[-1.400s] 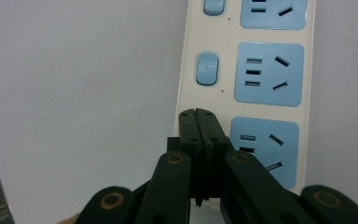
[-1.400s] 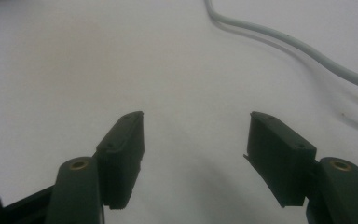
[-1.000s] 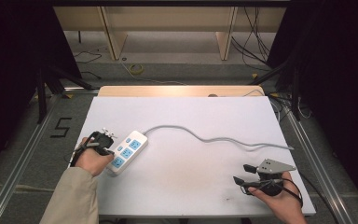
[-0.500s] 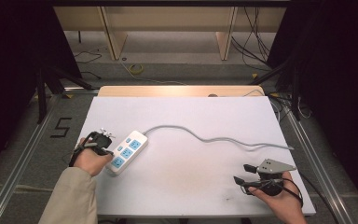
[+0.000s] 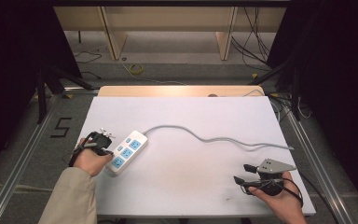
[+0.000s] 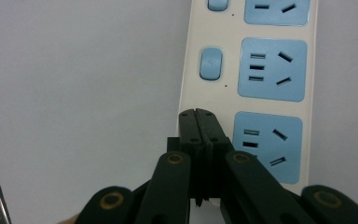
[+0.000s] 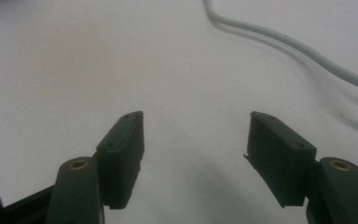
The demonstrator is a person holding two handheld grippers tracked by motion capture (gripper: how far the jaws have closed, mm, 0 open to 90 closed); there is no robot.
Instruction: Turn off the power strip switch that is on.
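Observation:
A white power strip with blue sockets and blue switches lies at the left of the white table. Its grey cable snakes to the right across the table. My left gripper is at the strip's near left end. In the left gripper view its jaws are pressed together, empty, with the tips over the edge of the power strip beside the nearest socket. My right gripper rests at the table's front right, pointing left. Its jaws stand wide apart over bare table, with the cable farther off.
A pale wooden board lies along the table's far edge. Beyond it stands a wooden frame on a floor with loose cables. Metal rails run along both sides of the table, and black curtains hang left and right.

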